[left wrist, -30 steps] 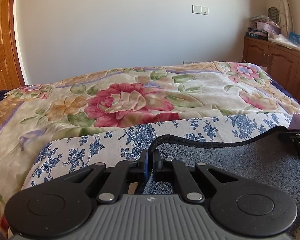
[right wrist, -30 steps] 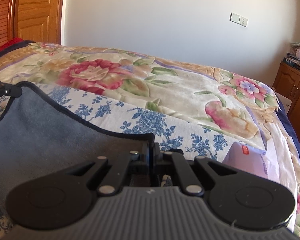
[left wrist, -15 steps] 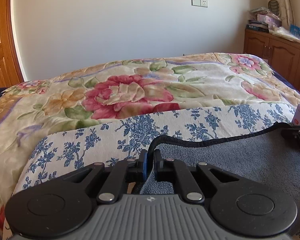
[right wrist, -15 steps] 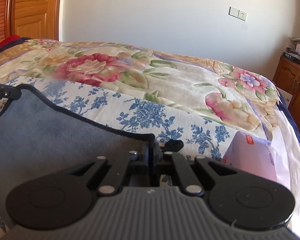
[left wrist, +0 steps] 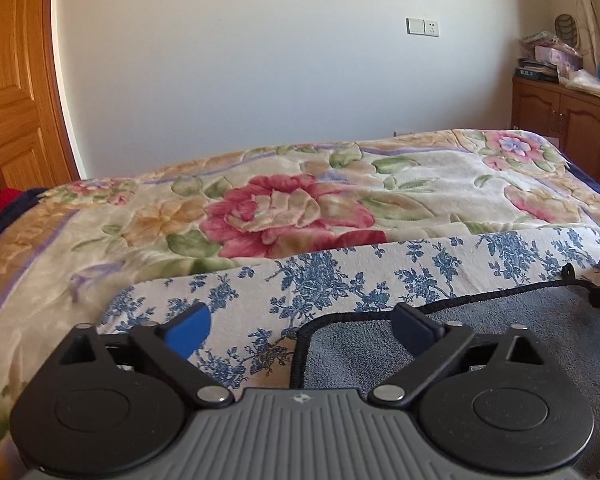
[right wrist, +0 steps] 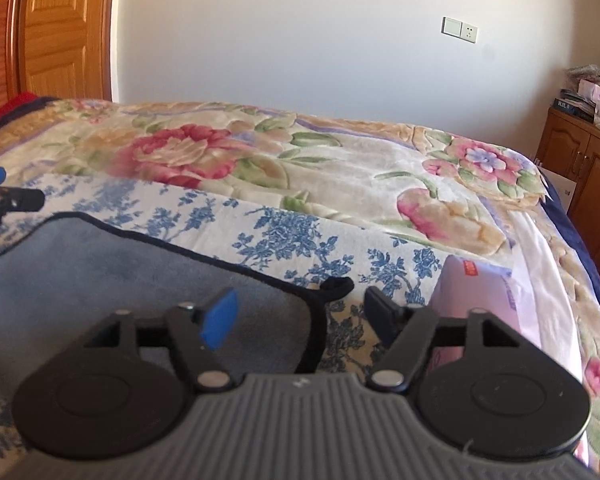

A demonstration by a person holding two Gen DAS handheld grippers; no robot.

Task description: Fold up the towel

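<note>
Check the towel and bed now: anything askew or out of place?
Nothing looks spilled or damaged. The gray towel lies flat on the blue-flowered cloth, both grippers open above its corners. Only oddities: its hanging loop sticks out, and a purple packet sits close beside that corner.

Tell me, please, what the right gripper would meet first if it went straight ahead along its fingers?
Probably the grey towel's corner loop, lying just ahead of the open right gripper, then the blue-flowered cloth; depth is uncertain.
</note>
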